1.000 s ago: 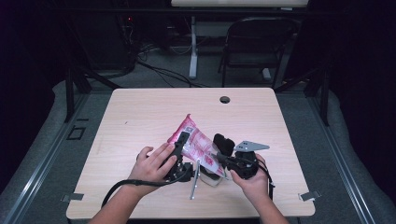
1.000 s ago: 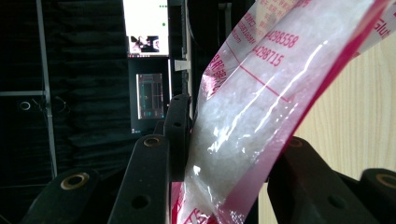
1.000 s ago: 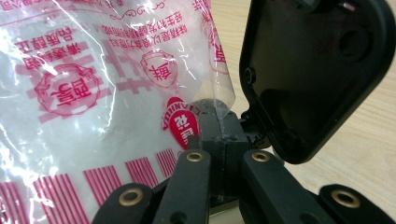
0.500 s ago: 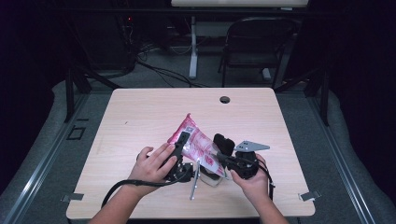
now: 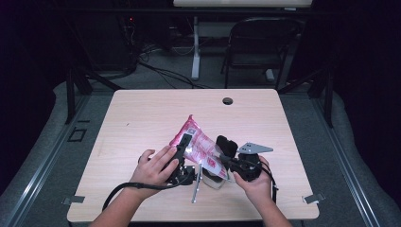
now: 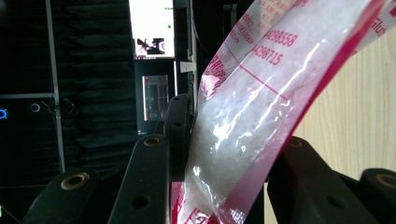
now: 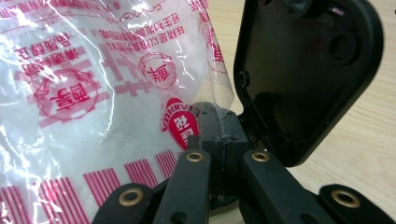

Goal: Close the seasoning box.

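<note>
A pale wood-grain tabletop with rounded corners (image 5: 142, 118) stands on a grey floor (image 5: 47, 142) in a dark room. A round black cable hole (image 5: 227, 101) sits at its 12 o'clock edge. Beyond that edge, toward 1 o'clock, stands a black folding chair (image 5: 257, 52), with a white post (image 5: 195, 52) and loose cables on the floor at 11 o'clock.

Near the table's 6 o'clock edge, a pink-and-clear plastic bag of white grains (image 5: 198, 144) is propped up off the wood between both tools. The left gripper (image 5: 182, 149), at the bag's 9 o'clock, is clamped on the bag; the left gripper view shows its black jaws pressing either side of the filled pouch (image 6: 243, 121). The right gripper (image 5: 228, 158), at the bag's 4 o'clock, has its jaws drawn together, pinching a clear corner of the bag (image 7: 212, 100). A silver metal rod (image 5: 196, 184) lies on the wood below the bag, between the two hands.
</note>
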Motion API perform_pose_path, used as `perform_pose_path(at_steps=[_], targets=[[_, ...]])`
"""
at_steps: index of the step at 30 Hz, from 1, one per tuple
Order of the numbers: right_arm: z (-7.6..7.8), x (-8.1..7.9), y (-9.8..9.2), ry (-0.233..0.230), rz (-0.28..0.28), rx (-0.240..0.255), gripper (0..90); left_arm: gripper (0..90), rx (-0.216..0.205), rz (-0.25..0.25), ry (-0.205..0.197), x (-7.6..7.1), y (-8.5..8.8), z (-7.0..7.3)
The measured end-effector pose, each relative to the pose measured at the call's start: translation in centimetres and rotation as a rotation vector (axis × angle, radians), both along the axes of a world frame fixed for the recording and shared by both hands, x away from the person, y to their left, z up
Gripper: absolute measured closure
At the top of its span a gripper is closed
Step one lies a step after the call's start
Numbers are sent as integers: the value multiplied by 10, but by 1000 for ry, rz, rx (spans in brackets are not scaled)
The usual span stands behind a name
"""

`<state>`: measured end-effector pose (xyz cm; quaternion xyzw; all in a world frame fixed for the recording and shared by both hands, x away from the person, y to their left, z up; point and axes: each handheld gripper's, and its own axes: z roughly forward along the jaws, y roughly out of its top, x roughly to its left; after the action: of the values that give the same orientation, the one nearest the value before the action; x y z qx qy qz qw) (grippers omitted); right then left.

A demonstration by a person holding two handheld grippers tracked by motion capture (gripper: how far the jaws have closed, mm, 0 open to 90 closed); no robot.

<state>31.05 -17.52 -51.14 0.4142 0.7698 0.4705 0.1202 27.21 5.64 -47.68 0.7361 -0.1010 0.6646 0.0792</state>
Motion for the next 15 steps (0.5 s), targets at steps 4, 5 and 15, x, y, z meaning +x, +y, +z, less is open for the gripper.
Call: perform_pose_path(at_steps=[4,5,15], targets=[[0,0,0,-3,-1,-1,900,685,-1,2,4,0,1,-1],[0,-1,0,-5,-6,-2,900,685,-1,2,4,0,1,-1],[0,-1,0,-10,-9,-6,900,686,3,-3,-2,0,1,0]])
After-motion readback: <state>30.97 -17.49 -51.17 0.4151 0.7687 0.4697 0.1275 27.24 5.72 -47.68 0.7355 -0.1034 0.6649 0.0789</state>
